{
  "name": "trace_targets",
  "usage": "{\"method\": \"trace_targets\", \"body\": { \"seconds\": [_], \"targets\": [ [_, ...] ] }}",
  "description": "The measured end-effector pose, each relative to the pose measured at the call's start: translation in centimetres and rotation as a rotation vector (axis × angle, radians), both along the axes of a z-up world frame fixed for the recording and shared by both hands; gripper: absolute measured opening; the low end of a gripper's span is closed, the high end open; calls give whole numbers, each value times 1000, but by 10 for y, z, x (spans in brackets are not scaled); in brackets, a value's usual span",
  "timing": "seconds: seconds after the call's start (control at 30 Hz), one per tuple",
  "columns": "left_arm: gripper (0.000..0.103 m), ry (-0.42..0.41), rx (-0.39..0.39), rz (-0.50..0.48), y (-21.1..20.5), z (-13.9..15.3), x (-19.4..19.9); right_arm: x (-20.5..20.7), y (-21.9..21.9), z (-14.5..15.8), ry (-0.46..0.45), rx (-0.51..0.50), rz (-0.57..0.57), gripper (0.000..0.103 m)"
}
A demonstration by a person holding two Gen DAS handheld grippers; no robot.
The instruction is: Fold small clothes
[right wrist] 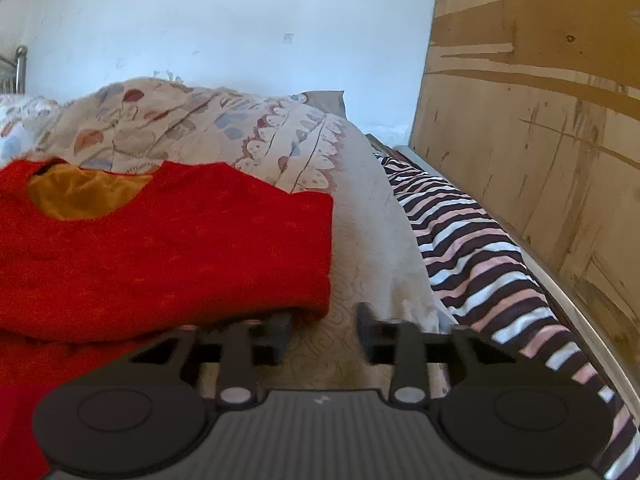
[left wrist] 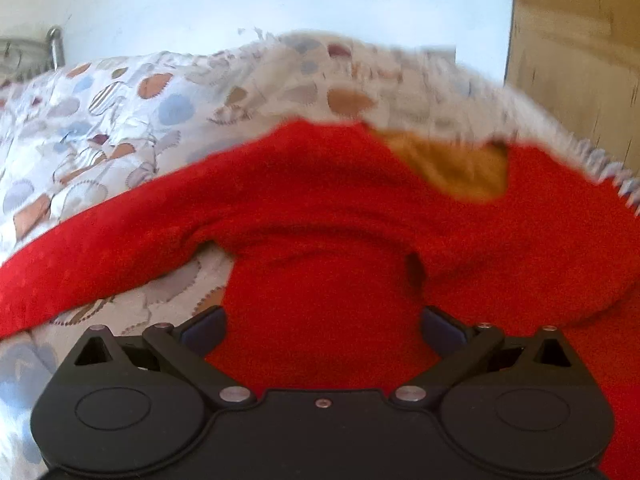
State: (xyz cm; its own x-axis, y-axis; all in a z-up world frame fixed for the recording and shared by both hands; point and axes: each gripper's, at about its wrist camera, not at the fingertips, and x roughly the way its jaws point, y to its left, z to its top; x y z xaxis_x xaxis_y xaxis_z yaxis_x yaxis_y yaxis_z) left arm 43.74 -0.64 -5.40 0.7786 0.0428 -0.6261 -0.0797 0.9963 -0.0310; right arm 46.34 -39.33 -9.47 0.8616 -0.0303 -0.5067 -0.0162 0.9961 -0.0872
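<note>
The red sweater (left wrist: 320,208) lies on the patterned bedspread (left wrist: 100,120) of the bed. The left tool (left wrist: 322,328) stands wide with a bunch of sweater between its fingers; whether it grips cannot be told. The right tool (right wrist: 323,328) stands partly open and empty, just beside the sweater's folded edge.

From my left tongs (left wrist: 322,332) I see the sweater (left wrist: 320,208) spread across the bed, on the bedspread (left wrist: 120,104), one sleeve (left wrist: 100,240) running off to the left. Cloth fills the gap between these tongs. My right tongs (right wrist: 322,330) sit just off the sweater's right edge, over bare bedspread. Behind the sweater lies a pillow (right wrist: 192,124). A striped blanket (right wrist: 480,248) runs along the bed's right side, against a wooden board (right wrist: 540,120). The wall (right wrist: 240,20) stands behind.
</note>
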Motion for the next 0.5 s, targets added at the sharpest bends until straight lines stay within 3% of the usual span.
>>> {"method": "trace_targets", "body": {
  "seconds": [0.07, 0.17, 0.2, 0.3, 0.5],
  "targets": [
    [102, -42, -47, 18, 15, 12, -14, -9, -3, 3, 2, 4, -1, 61],
    [102, -63, -67, 87, 45, 27, -35, -28, -5, 11, -1, 26, -2, 82],
    [102, -62, -69, 118, 57, 30, -43, -35, -5, 15, -8, 38, 2, 91],
    [102, -41, -65, 224, 97, 32, -64, -57, 0, 29, -36, 86, 36, 103],
    [102, 16, -67, 505, 188, 16, -109, -88, 33, 50, -59, 142, 133, 103]
  ]
}}
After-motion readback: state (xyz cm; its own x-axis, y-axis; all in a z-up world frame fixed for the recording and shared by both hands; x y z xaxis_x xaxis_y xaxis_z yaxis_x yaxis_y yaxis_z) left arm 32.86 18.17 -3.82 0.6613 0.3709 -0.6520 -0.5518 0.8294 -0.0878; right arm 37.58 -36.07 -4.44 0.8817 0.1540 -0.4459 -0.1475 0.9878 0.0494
